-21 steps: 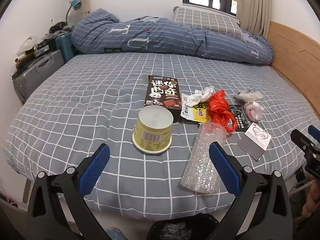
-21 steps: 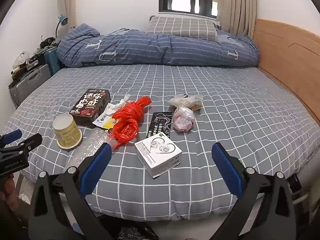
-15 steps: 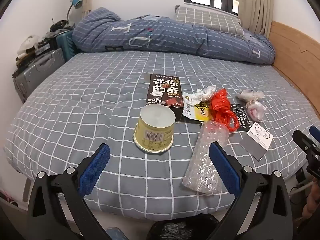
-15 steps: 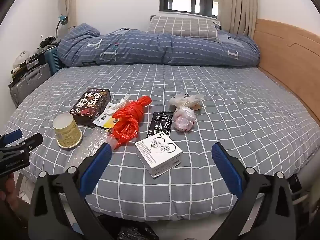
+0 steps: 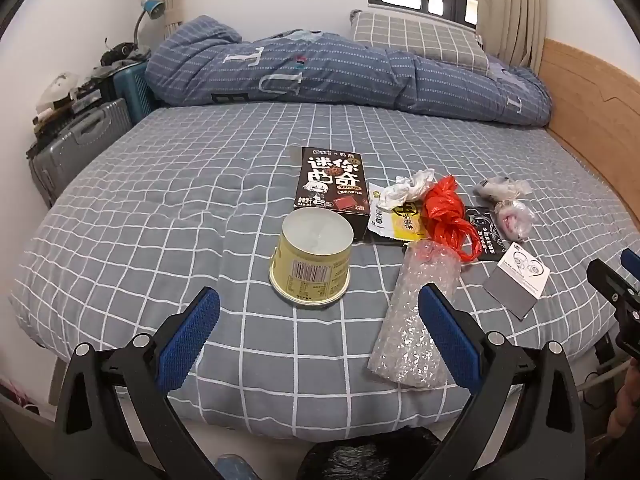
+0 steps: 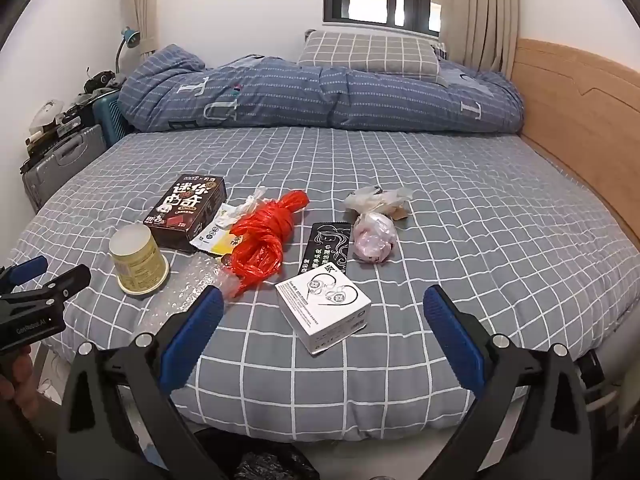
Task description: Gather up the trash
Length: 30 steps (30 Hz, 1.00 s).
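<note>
Trash lies on a grey checked bed (image 5: 160, 208). A yellow cup (image 5: 311, 260) stands upside down, with a dark snack box (image 5: 334, 189) behind it. Beside them lie a bubble-wrap sleeve (image 5: 416, 320), a red plastic bag (image 6: 268, 238), a white earphone box (image 6: 324, 312), a black sachet (image 6: 326, 246), a yellow wrapper (image 5: 404, 220) and crumpled plastic (image 6: 376, 236). My left gripper (image 5: 318, 312) is open and empty just short of the cup. My right gripper (image 6: 322, 312) is open and empty, with the white box between its jaws' line of view.
A black bin bag (image 5: 360, 456) sits on the floor below the bed's near edge. A rolled blue duvet (image 6: 320, 96) and pillow (image 6: 368, 54) lie at the far end. Suitcases (image 5: 80, 144) stand at the left, a wooden headboard (image 6: 580, 112) at the right.
Both views have shifted slightly toward the bed; the cup and the white box appear a little nearer. Nothing has been taken hold of.
</note>
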{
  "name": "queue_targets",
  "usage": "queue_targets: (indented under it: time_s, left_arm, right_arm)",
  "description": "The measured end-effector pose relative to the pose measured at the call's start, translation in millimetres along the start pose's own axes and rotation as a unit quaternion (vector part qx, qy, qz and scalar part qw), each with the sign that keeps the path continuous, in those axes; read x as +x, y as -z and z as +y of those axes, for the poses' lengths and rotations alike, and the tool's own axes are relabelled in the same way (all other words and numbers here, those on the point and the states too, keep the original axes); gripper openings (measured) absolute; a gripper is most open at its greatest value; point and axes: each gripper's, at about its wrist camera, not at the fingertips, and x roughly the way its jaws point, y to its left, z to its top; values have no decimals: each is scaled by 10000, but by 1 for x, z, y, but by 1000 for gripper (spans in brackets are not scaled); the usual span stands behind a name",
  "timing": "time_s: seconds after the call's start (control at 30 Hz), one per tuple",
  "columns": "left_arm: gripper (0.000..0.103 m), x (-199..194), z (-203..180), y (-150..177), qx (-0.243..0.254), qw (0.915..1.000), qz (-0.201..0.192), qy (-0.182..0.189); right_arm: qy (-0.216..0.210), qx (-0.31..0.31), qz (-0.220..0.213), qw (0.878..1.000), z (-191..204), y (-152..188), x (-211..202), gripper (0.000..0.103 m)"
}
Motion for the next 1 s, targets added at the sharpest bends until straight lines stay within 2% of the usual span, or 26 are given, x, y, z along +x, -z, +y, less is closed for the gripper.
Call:
queue_targets:
  time_s: [1.0]
  left_arm:
    - [97, 2, -5, 3, 25, 10000, 56, 32]
  right_arm:
    - [-63, -12, -7, 10000, 6, 0, -3, 96]
